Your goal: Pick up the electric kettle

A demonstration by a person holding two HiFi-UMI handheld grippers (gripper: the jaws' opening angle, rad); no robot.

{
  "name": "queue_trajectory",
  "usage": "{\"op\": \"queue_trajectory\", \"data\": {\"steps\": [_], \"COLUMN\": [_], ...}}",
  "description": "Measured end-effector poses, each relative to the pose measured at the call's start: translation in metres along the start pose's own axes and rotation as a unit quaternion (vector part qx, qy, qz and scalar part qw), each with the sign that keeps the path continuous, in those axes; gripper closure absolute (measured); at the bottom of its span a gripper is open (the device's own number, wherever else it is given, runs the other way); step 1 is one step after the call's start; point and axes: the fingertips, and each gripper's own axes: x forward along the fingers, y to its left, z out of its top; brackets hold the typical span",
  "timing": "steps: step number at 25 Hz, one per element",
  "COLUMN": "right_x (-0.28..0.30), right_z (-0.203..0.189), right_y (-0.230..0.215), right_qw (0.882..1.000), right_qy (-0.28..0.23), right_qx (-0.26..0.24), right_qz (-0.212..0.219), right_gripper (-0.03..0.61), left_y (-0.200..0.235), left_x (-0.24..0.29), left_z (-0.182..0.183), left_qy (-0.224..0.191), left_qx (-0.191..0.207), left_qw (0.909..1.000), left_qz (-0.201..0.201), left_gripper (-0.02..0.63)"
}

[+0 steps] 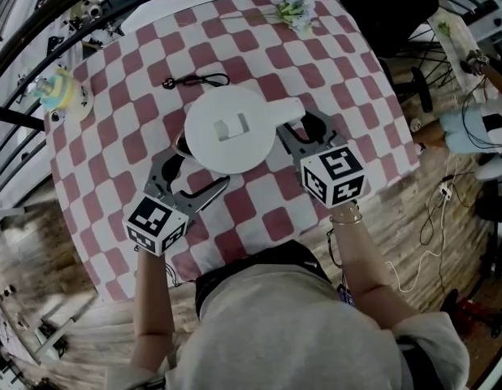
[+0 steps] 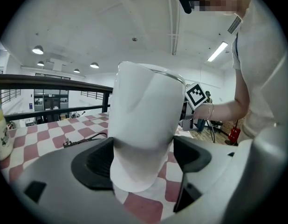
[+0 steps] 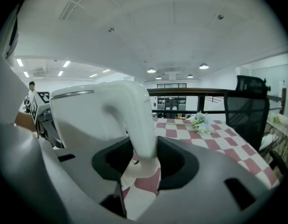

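Electric kettle [image 1: 228,128] stands upright, handle pointing toward right gripper [image 1: 308,127].

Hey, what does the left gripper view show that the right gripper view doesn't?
Only the left gripper view: the kettle body standing between its jaws, and a black cable lying on the table behind it. Only the right gripper view: the handle between its jaws, flowers on the table, and a black chair beyond the table edge. Both: the white kettle, the red-and-white checked cloth and a dark railing behind the table.
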Motion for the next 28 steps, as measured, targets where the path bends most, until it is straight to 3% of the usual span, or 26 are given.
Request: {"op": "queue_trajectory", "data": {"steps": [11, 19, 28], "right_x": [-0.003, -0.015, -0.042], "right_z": [0.003, 0.023, 0.052], "right_y": [0.002, 0.009, 0.012], "right_qw": [1.000, 0.999, 0.998], "right_qy": [0.009, -0.021, -0.056], "right_qx": [-0.009, -0.029, -0.006], "right_qz": [0.007, 0.011, 0.024], "right_gripper": [0.414, 0.411, 0.410], "left_y": [-0.001, -0.009, -0.032], "left_x": [-0.002, -0.011, -0.030], "left_z": [0.003, 0.015, 0.051], "left_qy": [0.009, 0.000, -0.059], "left_qx": [0.012, 0.042, 0.039], "left_qw": [0.9999, 0.9988, 0.9969], "left_qz": [0.005, 0.025, 0.036], "left_gripper": [0.213, 0.213, 0.213]}}
